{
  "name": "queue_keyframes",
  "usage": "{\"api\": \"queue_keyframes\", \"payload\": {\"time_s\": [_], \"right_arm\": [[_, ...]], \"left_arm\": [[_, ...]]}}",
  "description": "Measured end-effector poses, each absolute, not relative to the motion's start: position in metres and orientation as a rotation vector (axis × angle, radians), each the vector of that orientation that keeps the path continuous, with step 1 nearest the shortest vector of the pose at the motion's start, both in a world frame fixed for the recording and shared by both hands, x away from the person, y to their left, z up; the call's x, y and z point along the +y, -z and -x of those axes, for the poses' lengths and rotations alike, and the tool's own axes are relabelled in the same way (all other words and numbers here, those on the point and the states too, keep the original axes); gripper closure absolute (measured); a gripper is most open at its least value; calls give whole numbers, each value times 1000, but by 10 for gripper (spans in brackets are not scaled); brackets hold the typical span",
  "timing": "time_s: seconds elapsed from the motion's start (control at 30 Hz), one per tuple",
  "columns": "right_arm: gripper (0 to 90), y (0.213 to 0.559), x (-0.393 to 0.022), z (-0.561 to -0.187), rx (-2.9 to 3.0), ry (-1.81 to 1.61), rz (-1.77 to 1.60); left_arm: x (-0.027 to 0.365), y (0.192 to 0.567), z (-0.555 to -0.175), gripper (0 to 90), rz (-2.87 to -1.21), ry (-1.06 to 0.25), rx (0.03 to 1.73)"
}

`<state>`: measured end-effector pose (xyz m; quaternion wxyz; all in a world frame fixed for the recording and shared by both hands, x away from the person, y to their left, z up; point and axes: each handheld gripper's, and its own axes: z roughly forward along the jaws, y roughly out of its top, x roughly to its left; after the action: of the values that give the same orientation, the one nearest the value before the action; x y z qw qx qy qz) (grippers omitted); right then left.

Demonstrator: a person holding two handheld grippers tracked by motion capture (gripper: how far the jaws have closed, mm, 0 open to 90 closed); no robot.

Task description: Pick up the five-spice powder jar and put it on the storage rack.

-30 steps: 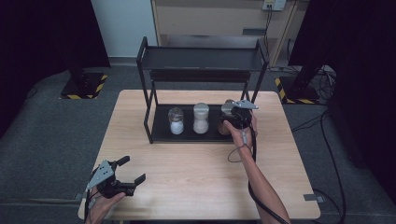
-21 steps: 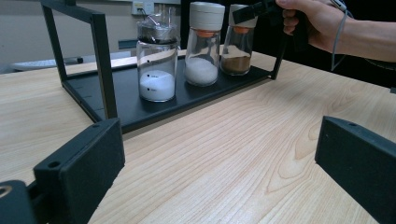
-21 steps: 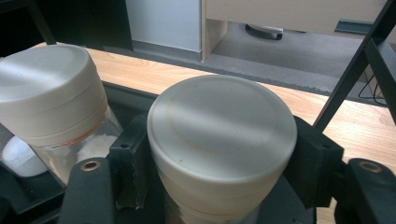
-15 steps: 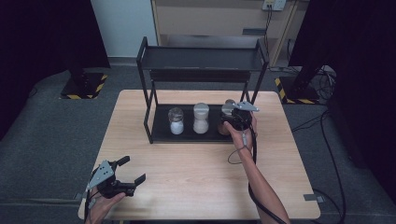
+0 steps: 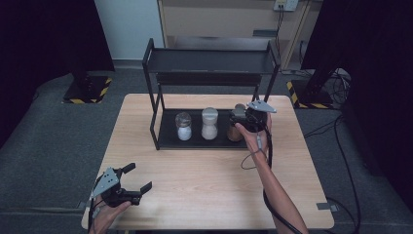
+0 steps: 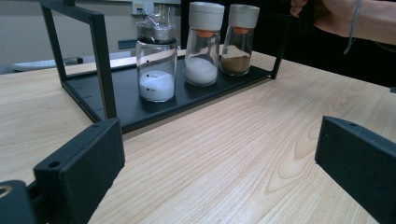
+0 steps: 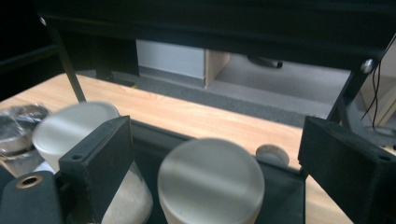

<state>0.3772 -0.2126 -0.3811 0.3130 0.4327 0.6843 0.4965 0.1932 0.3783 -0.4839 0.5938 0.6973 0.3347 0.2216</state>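
Two claws gape: the right claw [image 5: 242, 121], just opened, straddles the brown-spice glass shaker [image 7: 210, 184]; the left claw [image 5: 138, 179] hovers near-left, empty.

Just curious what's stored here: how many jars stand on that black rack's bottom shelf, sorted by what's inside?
White-filled jars: 2, one with a clear lid and one with a grey cap
Brown-filled jar: 1
Total: 3

black rack [image 5: 160, 119], brown spice jar [image 6: 238, 42] w/ grey cap.
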Motion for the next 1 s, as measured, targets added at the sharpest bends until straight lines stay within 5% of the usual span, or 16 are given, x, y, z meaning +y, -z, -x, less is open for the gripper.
{"api": "queue_keyframes", "payload": {"time_s": [1.0], "right_arm": [[87,334,-246,-338,1870,-1549,-889]], "left_arm": [[379,485,-194,4,-1612,-513,792]]}}
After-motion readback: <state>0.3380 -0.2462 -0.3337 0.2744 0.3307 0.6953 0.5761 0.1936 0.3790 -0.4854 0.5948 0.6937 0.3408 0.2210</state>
